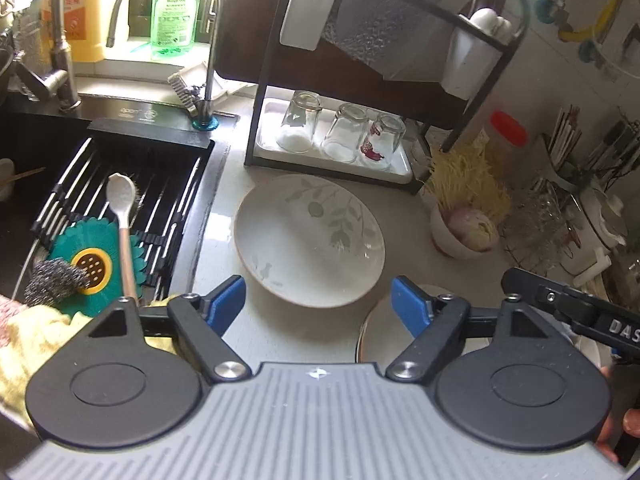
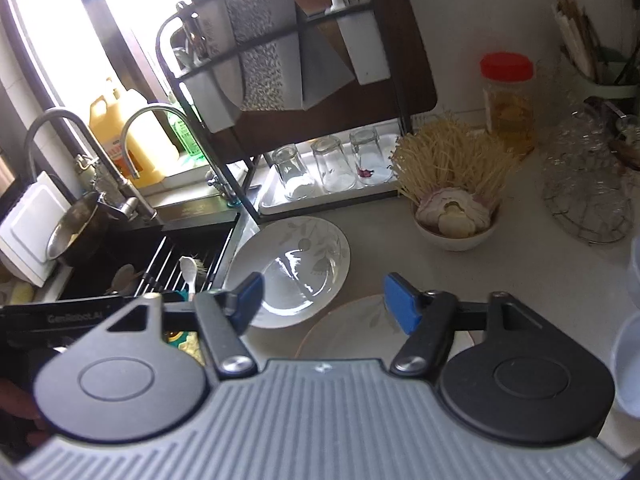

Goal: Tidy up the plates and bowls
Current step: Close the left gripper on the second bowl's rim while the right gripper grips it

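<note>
A wide white bowl with a leaf pattern (image 1: 310, 238) sits on the counter next to the sink; it also shows in the right wrist view (image 2: 292, 270). A second plate with a brown rim (image 1: 378, 330) lies nearer, partly under my grippers, and shows in the right wrist view (image 2: 352, 330). My left gripper (image 1: 318, 306) is open and empty, hovering just short of the bowl. My right gripper (image 2: 322, 302) is open and empty above both dishes. A black dish rack (image 1: 360, 92) stands behind the bowl.
Three upturned glasses (image 1: 340, 134) stand on the rack's white tray. The sink (image 1: 120, 208) at the left holds a spoon, a scrubber and a drain rack. A small bowl of garlic (image 2: 454, 220), dried noodles, a red-lidded jar (image 2: 508, 100) and glassware crowd the right.
</note>
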A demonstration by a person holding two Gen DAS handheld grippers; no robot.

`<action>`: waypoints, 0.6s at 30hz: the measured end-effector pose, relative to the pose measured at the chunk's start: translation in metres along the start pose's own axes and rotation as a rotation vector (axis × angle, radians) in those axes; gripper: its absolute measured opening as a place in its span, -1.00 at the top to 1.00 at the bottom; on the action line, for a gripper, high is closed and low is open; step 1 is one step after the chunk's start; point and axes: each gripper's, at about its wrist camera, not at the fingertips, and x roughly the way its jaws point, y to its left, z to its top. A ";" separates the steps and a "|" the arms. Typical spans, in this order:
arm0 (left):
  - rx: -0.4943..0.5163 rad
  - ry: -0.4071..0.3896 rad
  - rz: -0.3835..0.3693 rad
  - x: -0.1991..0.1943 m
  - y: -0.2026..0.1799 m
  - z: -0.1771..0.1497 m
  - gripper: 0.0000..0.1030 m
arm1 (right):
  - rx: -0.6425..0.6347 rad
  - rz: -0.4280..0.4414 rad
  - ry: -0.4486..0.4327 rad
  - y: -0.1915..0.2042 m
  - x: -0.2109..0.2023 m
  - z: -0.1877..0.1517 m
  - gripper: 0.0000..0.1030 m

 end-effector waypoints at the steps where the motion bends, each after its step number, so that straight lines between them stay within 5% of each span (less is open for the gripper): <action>1: 0.002 0.006 0.006 0.007 0.001 0.003 -0.69 | -0.001 0.005 0.002 -0.002 0.007 0.002 -0.84; 18: -0.040 0.154 0.055 0.109 0.048 0.048 -0.86 | 0.088 0.016 0.153 -0.014 0.120 0.021 -0.89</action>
